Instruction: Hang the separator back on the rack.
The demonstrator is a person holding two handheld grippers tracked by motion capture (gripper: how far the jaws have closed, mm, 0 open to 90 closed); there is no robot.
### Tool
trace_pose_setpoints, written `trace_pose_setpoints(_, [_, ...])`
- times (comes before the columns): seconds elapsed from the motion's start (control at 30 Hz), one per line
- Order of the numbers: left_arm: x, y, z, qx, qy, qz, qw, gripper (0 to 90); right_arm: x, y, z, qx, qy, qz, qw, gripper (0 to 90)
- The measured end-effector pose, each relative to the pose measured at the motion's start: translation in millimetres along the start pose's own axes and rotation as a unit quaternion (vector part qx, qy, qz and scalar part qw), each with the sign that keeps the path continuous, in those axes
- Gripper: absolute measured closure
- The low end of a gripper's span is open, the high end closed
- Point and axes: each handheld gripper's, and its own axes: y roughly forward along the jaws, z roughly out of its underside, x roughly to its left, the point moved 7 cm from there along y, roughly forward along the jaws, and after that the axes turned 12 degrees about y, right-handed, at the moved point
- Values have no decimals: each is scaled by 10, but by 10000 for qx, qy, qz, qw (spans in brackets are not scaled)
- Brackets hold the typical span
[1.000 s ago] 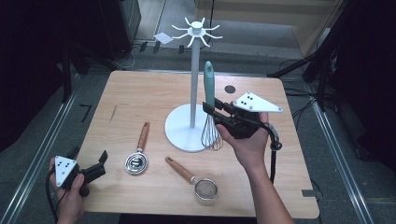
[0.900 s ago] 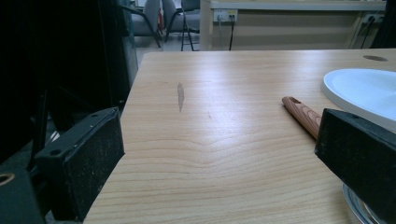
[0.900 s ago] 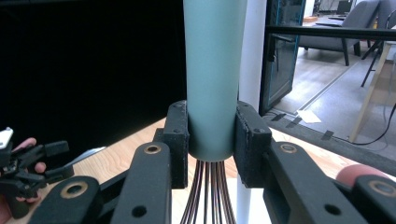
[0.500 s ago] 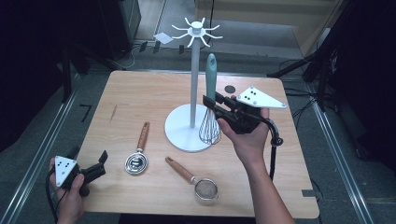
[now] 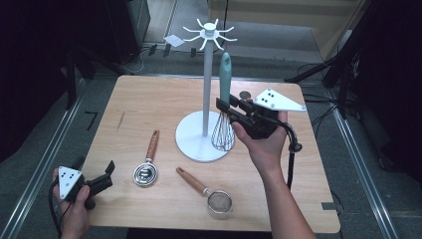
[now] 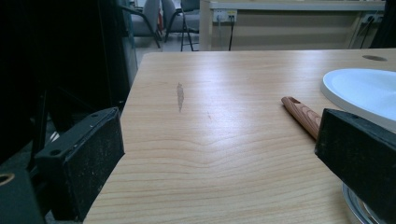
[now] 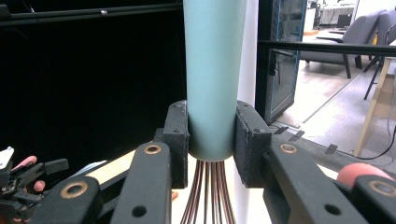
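1 whisk, 1 stand, 2 wooden-handled strainers, 2 hand-held grippers

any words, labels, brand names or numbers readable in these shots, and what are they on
None: no readable text anywhere.
The teal-handled wire whisk bears no brand.
The white hook stand is unmarked.
The grey three-cornered plate on the right tongs carries dark dots, no lettering.
The white slip on the floor beyond the wooden table is too small to read.
A dark mark on the floor left of the table looks like a "7", perhaps only tape.
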Motion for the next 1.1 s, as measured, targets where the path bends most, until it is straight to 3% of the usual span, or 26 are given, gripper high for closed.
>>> trace_pose_setpoints(1.1, [2,-1,1,2,-15,2,10000,14,-18,169,-145,29,134,-195,9997,713])
